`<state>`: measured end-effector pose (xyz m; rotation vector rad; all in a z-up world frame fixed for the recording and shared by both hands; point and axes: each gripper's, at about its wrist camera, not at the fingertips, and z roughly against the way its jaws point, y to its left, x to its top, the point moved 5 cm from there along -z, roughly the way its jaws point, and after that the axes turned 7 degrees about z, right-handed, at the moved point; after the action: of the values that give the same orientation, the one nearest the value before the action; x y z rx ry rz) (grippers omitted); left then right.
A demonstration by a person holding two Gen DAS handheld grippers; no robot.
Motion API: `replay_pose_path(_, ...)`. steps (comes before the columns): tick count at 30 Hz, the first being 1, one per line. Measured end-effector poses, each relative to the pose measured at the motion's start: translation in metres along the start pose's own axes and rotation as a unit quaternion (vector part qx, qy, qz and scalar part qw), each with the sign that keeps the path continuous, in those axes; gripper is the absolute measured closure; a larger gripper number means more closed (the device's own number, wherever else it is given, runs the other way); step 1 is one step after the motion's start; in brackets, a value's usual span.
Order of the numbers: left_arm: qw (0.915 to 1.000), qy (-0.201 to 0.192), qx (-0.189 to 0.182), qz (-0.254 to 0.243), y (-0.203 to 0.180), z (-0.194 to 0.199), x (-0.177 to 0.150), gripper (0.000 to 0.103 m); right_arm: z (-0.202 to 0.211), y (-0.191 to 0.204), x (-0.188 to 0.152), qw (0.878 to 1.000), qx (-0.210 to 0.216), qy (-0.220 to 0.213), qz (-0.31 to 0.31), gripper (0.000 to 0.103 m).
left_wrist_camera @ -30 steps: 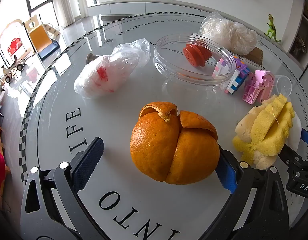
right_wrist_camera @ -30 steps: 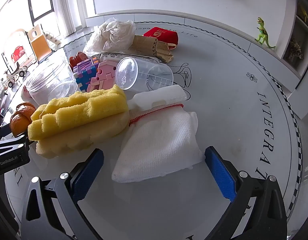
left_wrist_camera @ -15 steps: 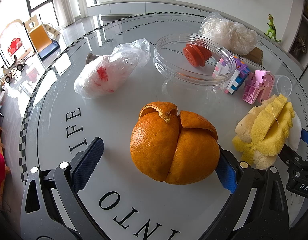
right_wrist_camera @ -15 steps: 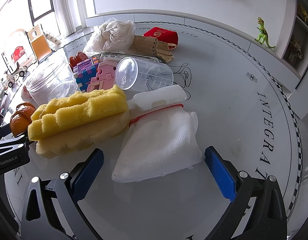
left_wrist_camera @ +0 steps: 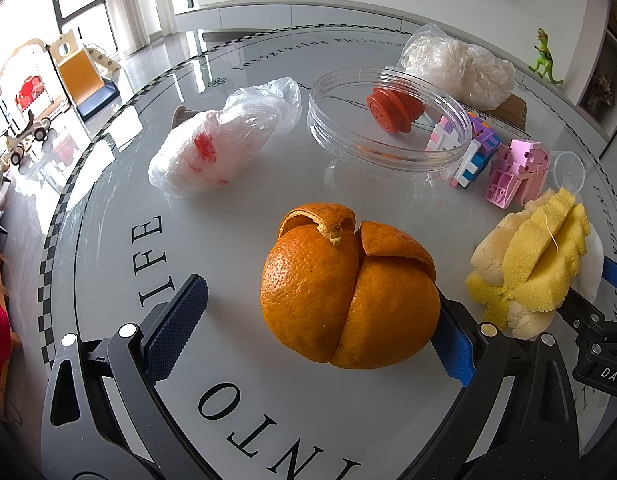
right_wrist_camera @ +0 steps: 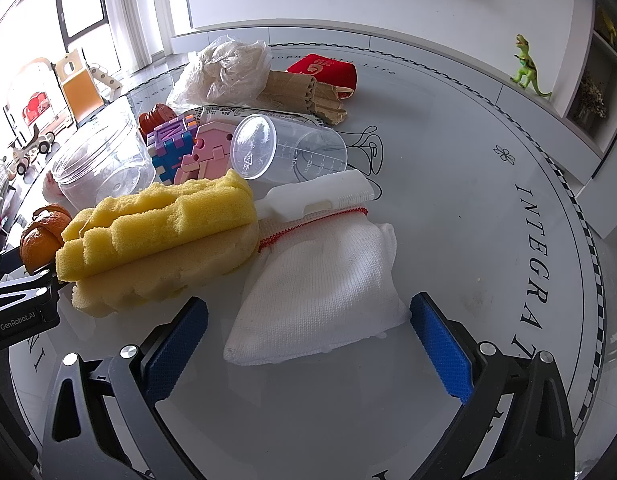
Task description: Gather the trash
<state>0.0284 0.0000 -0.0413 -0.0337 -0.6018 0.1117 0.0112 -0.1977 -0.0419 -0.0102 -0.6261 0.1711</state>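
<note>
A hollow orange peel (left_wrist_camera: pixel 348 292) sits on the round table just in front of my left gripper (left_wrist_camera: pixel 312 340), which is open; the peel touches its right finger and stands apart from the left one. My right gripper (right_wrist_camera: pixel 308 340) is open, its fingers either side of the near end of a white cloth (right_wrist_camera: pixel 324 288). A yellow sponge (right_wrist_camera: pixel 156 232) lies left of the cloth and shows in the left wrist view (left_wrist_camera: pixel 536 264). A crumpled plastic bag with red marks (left_wrist_camera: pixel 216 144) lies beyond the peel. A second crumpled bag (right_wrist_camera: pixel 224 68) lies at the back.
A clear plastic jar (left_wrist_camera: pixel 388 120) with a red ridged piece (left_wrist_camera: pixel 394 112) behind it stands mid-table. Toy blocks (left_wrist_camera: pixel 512 172), a clear measuring cup (right_wrist_camera: pixel 288 148), a white plastic piece (right_wrist_camera: pixel 316 196), cardboard (right_wrist_camera: pixel 304 92) and a red pouch (right_wrist_camera: pixel 324 74) lie around. The table edge (right_wrist_camera: pixel 588 240) curves right.
</note>
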Motion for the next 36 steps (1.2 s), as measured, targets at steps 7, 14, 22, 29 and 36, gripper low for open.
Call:
replay_pose_path(7, 1.0, 0.0, 0.0, 0.0, 0.0, 0.0, 0.0, 0.006, 0.0, 0.0, 0.0, 1.0, 0.0, 0.0, 0.0, 0.003)
replay_pose_path(14, 1.0, 0.0, 0.0, 0.0, 0.0, 0.0, 0.0, 0.006, 0.0, 0.0, 0.0, 1.0, 0.0, 0.0, 0.0, 0.003)
replay_pose_path(22, 1.0, 0.0, 0.0, 0.0, 0.0, 0.0, 0.0, 0.006, 0.0, 0.0, 0.0, 1.0, 0.0, 0.0, 0.0, 0.003)
replay_pose_path(29, 1.0, 0.0, 0.0, 0.0, 0.0, 0.0, 0.0, 0.006, -0.001, 0.002, 0.001, 1.0, -0.001, 0.001, 0.001, 0.003)
replay_pose_path(36, 0.9994, -0.002, -0.036, 0.002, 0.009, 0.012, -0.006, 0.006, 0.015, -0.002, -0.002, 1.0, 0.016, -0.011, 0.013, 0.003)
